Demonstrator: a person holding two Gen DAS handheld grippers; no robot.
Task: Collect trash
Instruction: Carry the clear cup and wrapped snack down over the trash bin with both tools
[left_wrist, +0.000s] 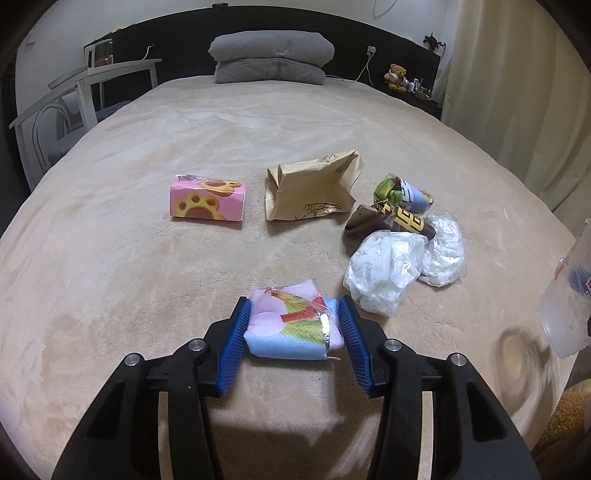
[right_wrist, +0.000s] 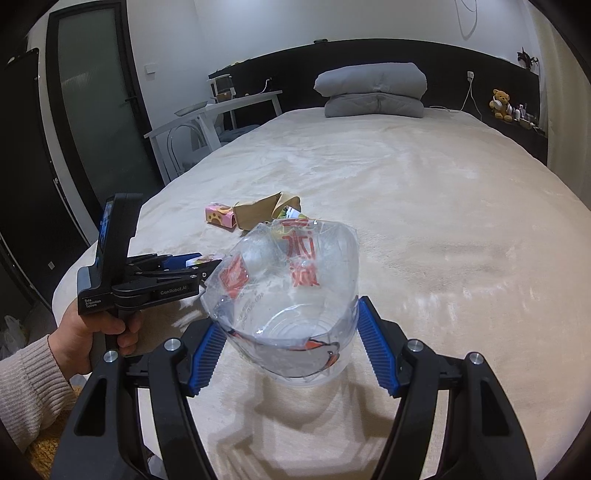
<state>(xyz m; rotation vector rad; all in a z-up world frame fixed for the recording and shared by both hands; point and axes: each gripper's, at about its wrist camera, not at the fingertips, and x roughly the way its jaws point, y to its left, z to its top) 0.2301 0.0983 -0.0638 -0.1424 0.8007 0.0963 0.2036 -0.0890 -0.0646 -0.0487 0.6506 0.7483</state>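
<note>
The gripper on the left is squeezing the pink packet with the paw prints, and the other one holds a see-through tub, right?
Not quite. In the left wrist view, the left gripper has its jaws on the blue and pink tissue pack. The pink paw-print packet lies untouched farther up the bed. The right gripper does hold the see-through tub.

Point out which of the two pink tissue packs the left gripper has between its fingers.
The near pack, wrapped in pale blue and pink, sits between the left gripper's blue pads. The paw-print pack lies untouched farther up the bed.
</note>
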